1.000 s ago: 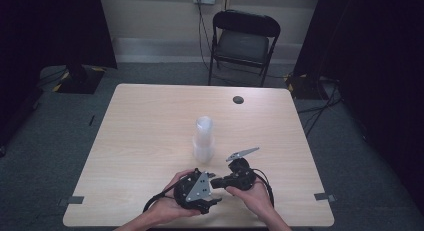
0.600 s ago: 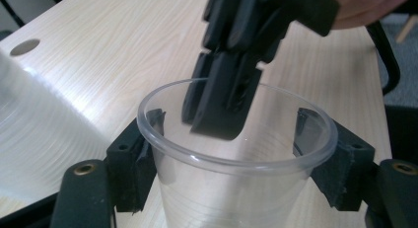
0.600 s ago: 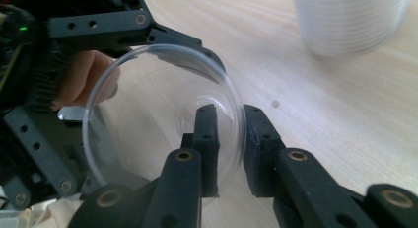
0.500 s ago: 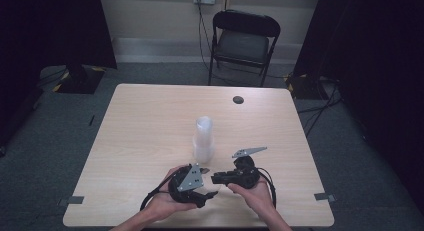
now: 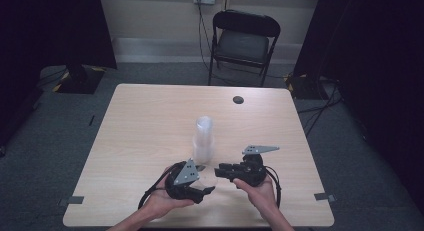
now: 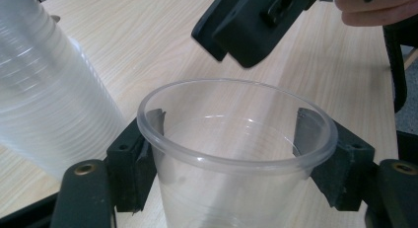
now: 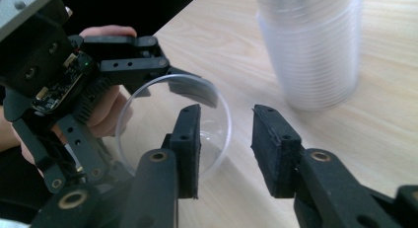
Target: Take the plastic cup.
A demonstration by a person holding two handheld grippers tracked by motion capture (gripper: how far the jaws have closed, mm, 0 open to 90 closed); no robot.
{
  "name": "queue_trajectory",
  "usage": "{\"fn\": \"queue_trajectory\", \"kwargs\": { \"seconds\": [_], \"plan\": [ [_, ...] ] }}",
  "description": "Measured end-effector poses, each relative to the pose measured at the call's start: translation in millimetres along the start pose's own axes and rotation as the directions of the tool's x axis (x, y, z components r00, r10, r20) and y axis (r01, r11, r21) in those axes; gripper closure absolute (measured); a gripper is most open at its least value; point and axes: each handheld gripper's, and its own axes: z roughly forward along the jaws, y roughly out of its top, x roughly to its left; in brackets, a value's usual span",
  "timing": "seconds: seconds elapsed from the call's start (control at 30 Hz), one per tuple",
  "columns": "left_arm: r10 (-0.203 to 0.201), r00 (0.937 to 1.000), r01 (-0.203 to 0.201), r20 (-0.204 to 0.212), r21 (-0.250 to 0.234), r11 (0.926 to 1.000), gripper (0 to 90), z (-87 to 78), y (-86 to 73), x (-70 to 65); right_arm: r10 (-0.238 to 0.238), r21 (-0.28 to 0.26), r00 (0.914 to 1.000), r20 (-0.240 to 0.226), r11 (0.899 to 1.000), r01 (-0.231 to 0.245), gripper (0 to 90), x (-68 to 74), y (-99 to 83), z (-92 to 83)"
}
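A single clear plastic cup sits between the pads of my left gripper, which is shut on its wall just under the rim. In the high view the left gripper rests near the table's front edge with the cup. My right gripper faces it from the right. Its jaws have just been opening and now stand open. The cup's rim lies just beyond its left jaw, and the pads press on nothing. In the high view the right gripper is close beside the left one.
A tall stack of clear cups stands upright on the wooden table, just behind both grippers. It is close on the left in the left gripper view. A small dark disc lies at the far side. A folding chair stands beyond.
The right gripper has drawn back a little to the right, away from the left one, and its top plate has swung right. The left hand keeps the cup in about the same place.
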Motion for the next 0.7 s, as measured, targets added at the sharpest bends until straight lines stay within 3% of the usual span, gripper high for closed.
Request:
{"fn": "queue_trajectory", "kwargs": {
  "seconds": [0.13, 0.3, 0.33, 0.7],
  "plan": [
    [-0.025, 0.9997, 0.025, -0.003, -0.007, 0.9997, 28.4, -1.9, 0.0, 2.4, -0.006, -0.026, 0.9997, 0.024, 1.0, 0.006, 62.1, -2.5, 0.2, -4.6],
    [-0.06, 0.9981, 0.06, -0.015, -0.025, 0.9979, 28.4, -6.5, -0.6, 7.7, -0.012, -0.048, 0.9964, 0.084, 0.999, 0.016, 58.6, -5.6, -0.6, -10.3],
    [-0.075, 0.9971, 0.074, -0.014, -0.029, 0.9968, 28.4, -7.2, -0.9, 8.6, -0.023, -0.048, 0.9933, 0.114, 0.998, 0.029, 58.0, -6.4, -1.3, -11.5],
    [-0.157, 0.9873, 0.156, -0.021, -0.045, 0.9867, 28.5, -17.3, -4.7, 23.0, -0.027, -0.054, 0.9826, 0.184, 0.998, 0.037, 53.9, -11.2, -3.6, -14.5]
  ]
}}
